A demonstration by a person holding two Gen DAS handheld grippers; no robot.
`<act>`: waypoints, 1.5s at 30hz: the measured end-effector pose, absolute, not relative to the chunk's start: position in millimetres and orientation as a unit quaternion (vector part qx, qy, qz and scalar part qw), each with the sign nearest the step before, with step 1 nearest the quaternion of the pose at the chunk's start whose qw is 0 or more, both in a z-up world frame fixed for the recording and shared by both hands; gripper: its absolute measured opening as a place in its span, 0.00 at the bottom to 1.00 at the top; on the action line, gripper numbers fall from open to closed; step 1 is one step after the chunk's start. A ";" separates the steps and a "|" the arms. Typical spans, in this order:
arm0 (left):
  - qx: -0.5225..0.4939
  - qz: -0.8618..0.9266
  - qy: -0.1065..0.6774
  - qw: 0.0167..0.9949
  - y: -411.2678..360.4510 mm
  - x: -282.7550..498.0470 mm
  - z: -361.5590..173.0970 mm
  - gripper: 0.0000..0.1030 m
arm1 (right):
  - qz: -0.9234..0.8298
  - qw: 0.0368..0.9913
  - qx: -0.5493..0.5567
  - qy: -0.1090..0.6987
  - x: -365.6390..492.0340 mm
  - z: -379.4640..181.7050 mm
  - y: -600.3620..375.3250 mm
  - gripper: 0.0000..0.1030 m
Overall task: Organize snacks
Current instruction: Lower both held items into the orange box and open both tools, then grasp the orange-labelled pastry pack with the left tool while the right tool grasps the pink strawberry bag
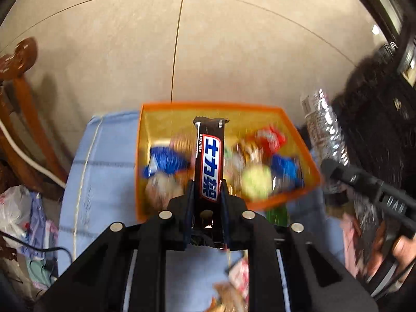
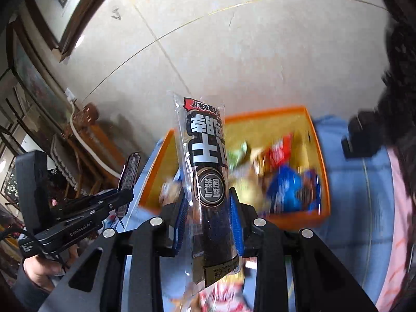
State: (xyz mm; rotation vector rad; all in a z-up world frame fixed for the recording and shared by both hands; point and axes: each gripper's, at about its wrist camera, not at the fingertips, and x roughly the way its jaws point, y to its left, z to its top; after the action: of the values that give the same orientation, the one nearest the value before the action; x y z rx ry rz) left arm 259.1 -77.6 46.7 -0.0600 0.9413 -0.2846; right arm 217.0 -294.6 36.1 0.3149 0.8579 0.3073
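Basket (image 1: 145,156), orange, sits ahead holding loose snacks. Right gripper (image 2: 208,223) pinches a clear-wrapped roll (image 2: 208,171): light, slippery film, best held mid-body. Left gripper (image 1: 206,195) clamps a stiff chocolate bar (image 1: 210,156) at its lower end.

Blue cloth (image 1: 104,156) on surface w/ orange basket (image 1: 208,105) & loose snack packs (image 1: 239,278) on it.

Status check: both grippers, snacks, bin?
Left gripper shut on chocolate bar. Right gripper shut on clear-wrapped snack roll. Orange bin ahead, partly filled. Nothing blocking it.
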 end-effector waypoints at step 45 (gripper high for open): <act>0.008 -0.109 0.636 0.764 -100.4 79.0 -128.5 0.91 | 0.097 0.804 0.177 0.559 17.8 -100.1 -295.2 0.92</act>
State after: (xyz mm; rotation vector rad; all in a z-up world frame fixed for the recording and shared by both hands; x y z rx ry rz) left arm 79.0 -100.4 -128.5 0.0179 1.3817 -0.2365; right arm 17.8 -295.2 -100.1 0.3799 1.1976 0.2079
